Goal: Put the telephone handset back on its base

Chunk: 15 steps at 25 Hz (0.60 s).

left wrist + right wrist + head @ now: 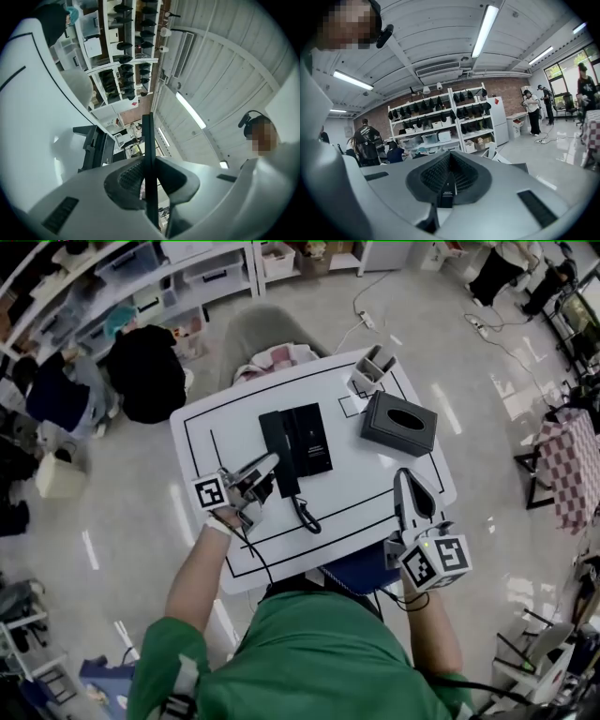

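Head view: one telephone [309,437], left gripper [272,462], right gripper [404,476]

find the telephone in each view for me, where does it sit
Head view: the telephone lies mid-table, near the picture's centre.
Left gripper view: the telephone shows edge-on, left of centre, on the white table.
Right gripper view: not in it.
Shared landmark: the white shelving rack.

Nothing legible: the tiny label [446,193] at the right claw [447,185] is too blurred.
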Motion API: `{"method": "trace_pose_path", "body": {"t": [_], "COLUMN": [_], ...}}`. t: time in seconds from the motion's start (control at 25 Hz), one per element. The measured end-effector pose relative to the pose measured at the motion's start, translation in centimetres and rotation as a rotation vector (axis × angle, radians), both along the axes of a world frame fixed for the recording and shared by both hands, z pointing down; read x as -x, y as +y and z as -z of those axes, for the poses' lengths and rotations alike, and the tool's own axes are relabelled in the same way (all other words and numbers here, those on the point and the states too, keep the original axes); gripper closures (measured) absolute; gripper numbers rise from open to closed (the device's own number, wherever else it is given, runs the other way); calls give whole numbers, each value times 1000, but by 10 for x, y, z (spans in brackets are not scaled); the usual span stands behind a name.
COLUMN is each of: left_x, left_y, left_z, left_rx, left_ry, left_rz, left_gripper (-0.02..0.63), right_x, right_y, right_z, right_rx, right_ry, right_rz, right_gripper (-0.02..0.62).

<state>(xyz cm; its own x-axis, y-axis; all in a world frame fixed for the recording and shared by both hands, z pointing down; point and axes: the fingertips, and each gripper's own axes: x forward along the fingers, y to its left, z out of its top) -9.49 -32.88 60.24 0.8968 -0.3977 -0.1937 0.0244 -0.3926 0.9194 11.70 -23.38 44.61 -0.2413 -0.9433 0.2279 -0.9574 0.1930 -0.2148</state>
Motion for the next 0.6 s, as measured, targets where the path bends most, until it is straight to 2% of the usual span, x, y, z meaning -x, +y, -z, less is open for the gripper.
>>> {"method": "trace_pose_path", "body": {"t": [0.2,0.44,0.6], "left_x": [-13,-19,-21], "left_y": [-17,-28,-40], "left_z": [-28,-65,-88], "left_rx": [35,83,123], "left_ry": [18,-11,-61], "left_rz": [-49,-69,-58], "left_gripper": [522,521,522], "right_x": [4,3,4], "right_y": [3,8,7], "right_z": [-2,-6,-12], "right_rx": [21,47,67], "right_ry": [5,21,40], "right_rz": [-40,-69,-71], "right_gripper": [572,572,572]}}
